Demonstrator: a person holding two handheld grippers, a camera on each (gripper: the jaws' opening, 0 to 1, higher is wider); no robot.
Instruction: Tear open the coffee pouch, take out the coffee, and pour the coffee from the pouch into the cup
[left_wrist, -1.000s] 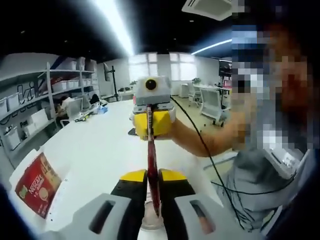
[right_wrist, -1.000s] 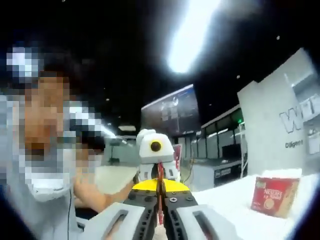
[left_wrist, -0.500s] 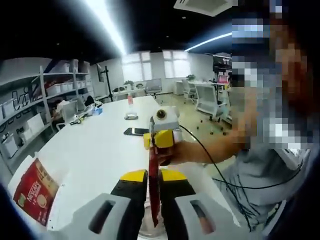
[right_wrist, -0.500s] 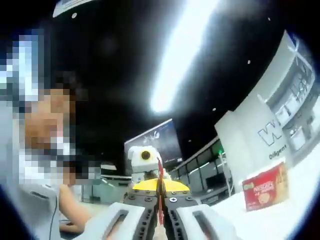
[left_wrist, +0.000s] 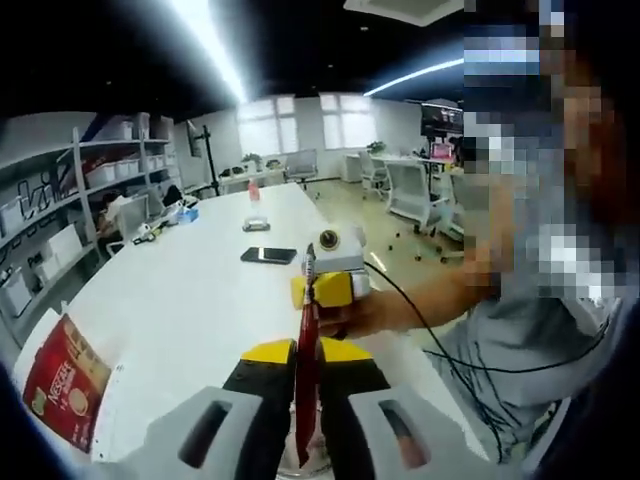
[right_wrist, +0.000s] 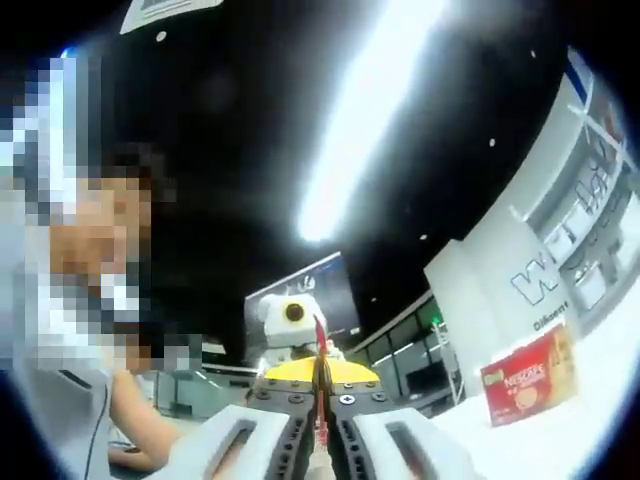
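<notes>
My fingers on the left gripper are clamped on the red coffee pouch, seen edge-on. The right gripper pinches the same pouch too. Since a second ago the right gripper has dropped lower and come nearer in the left gripper view, and the right gripper view has tipped up toward the ceiling light, so I judge the tear is under way, not finished. The cup sits under my left fingers. A red box stands on the desk.
</notes>
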